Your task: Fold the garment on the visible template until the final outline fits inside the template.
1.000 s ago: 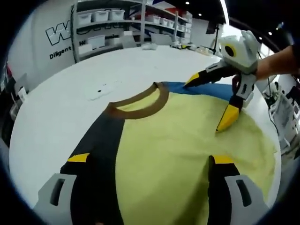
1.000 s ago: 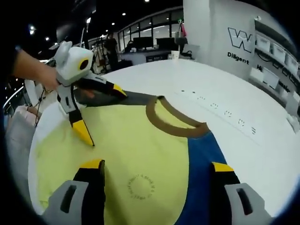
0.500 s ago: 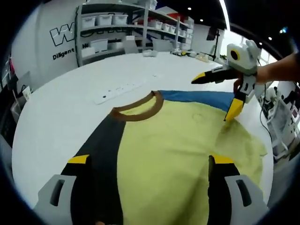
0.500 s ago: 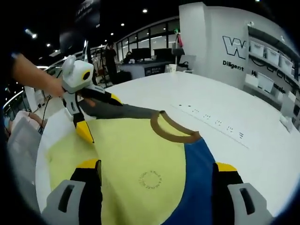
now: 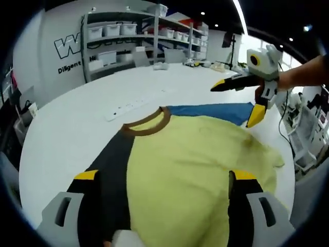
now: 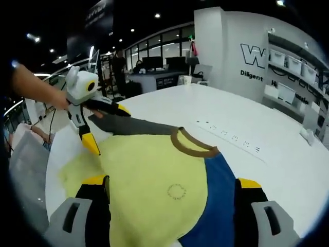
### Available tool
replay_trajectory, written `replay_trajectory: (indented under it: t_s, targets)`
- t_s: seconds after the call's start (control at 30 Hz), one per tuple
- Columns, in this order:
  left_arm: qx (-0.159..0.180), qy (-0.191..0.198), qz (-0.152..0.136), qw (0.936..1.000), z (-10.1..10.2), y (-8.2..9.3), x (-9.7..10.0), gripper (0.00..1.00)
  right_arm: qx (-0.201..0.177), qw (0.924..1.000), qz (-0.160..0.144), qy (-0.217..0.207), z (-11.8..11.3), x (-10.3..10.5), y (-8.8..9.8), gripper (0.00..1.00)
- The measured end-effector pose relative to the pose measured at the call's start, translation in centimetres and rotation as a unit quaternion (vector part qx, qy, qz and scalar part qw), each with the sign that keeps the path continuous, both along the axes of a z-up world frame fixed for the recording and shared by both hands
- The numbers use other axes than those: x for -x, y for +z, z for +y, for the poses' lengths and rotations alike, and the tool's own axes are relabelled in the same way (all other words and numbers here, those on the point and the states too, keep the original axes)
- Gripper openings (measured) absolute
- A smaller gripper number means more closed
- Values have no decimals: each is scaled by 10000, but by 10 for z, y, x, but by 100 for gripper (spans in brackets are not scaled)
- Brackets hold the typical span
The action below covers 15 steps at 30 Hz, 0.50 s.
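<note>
White and smooth, the broad round-edged table carries a soft T-shirt spread flat, its body pale yellow, one sleeve side dark grey, the other blue, with a ribbed brown collar curving at the far end. In the right gripper view the same T-shirt shows a small dotted ring print on the yellow cloth, too fine to read. A white power strip lies on the table just beyond the collar. On the far wall, large outlined lettering begins with "W" above the word "Diligent", cut off by metal shelving stacked with pale storage bins.

The left gripper hangs above the near hem with its grey, yellow-tipped jaws spread wide, nothing between them. The right gripper likewise stands spread over the cloth, pinching nothing. Each appears in the other's view, held by a hand and raised over the shirt's far corner: the right gripper beside the blue sleeve, the left gripper by the grey one, with jaws parted.
</note>
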<state>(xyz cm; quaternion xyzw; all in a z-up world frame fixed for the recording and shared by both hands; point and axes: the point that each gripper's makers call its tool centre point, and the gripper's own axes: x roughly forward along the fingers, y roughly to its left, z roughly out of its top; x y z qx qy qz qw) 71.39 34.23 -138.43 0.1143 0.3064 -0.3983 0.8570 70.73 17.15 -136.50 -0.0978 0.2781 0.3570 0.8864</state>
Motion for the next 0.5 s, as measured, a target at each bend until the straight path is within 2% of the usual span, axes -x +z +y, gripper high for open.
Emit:
replay_trajectory:
  t_s: [0.33,0.5]
  targets:
    - [12,-64,-8,10000,6,6,34,99,91,9999,-20,-54,-3,30,7,99]
    - [52,-50,-36,10000,9,11,44,99,45,9999,-106,-107,-2,40,16,99]
